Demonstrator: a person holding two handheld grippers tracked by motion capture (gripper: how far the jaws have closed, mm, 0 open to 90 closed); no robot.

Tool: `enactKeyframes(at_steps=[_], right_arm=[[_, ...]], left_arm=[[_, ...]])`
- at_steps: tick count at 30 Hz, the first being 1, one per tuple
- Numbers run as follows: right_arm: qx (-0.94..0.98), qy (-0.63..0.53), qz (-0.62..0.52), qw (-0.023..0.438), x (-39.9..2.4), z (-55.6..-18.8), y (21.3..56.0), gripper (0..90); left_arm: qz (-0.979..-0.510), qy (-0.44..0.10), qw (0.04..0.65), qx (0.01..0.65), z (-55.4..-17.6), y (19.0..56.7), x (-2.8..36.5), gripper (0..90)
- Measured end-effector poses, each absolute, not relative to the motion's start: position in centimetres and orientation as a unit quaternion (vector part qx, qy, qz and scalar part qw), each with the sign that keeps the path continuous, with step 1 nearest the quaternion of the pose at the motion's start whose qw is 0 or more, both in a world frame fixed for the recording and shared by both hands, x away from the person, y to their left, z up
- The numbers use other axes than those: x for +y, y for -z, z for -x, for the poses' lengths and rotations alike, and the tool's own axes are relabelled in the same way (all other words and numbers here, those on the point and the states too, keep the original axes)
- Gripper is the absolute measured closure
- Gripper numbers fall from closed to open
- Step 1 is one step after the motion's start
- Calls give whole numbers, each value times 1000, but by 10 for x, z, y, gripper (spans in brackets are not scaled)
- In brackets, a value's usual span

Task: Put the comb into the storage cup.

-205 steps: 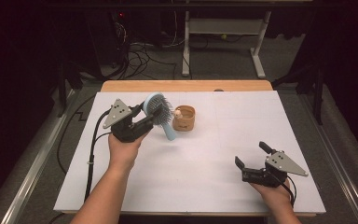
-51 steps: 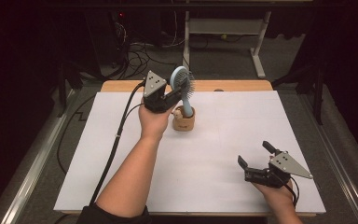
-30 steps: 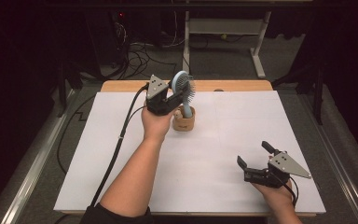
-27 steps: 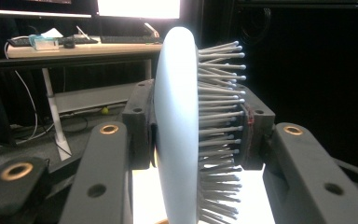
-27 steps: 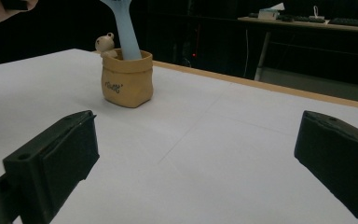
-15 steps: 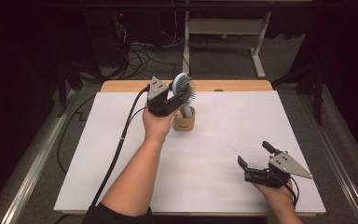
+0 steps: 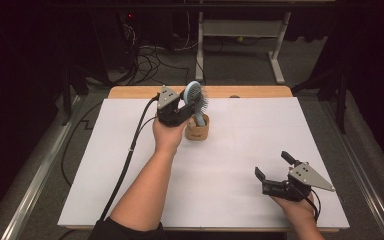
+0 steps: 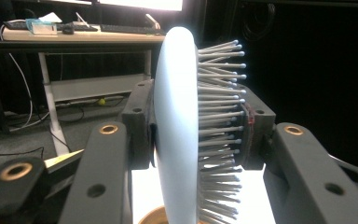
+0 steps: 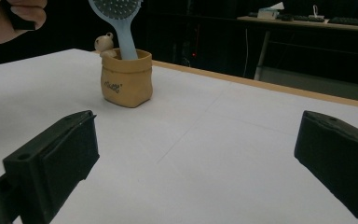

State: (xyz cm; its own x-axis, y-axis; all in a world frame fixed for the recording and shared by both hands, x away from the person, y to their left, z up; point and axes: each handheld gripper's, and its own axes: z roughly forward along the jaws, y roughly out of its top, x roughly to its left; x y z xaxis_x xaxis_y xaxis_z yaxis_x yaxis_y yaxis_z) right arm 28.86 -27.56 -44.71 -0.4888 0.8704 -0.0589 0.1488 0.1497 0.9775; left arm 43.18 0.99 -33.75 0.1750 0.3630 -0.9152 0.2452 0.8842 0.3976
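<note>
A light blue hairbrush (image 7: 195, 101) stands upright with its handle down inside a small tan sack-shaped pot (image 7: 198, 129) near the table's far middle. My left gripper (image 7: 184, 107) is shut on the brush head; in the left gripper view the brush head (image 8: 179, 130) sits squeezed between the two black jaws, bristles pointing right. The right gripper view shows the pot (image 9: 125, 77) with the brush handle (image 9: 125, 39) in it and a small figure on its rim. My right gripper (image 7: 275, 169) rests open at the front right, nothing between its jaws.
The white table top (image 7: 240, 150) has a wooden strip (image 7: 260, 92) along its far edge. Cables and a desk frame (image 7: 240, 45) lie on the dark floor beyond. A cable (image 7: 130, 150) trails from the left gripper toward the near left edge.
Over the last seconds my left hand lowered the brush so its handle went into the pot. In the last second little has moved. The right hand has kept still.
</note>
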Motion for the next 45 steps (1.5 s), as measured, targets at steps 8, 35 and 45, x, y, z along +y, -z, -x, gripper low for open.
enactKeyframes(at_steps=[8, 35, 45], right_arm=[[678, -534, -377, 338, -276, -289, 447, 3], [679, -533, -375, 338, -275, -288, 447, 3], [678, -534, -374, 338, -275, -288, 447, 3]], left_arm=[[-239, -40, 724, 646, -433, 340, 8, 570], [-240, -63, 717, 651, -443, 343, 20, 496], [-238, -66, 716, 653, -446, 344, 24, 480]])
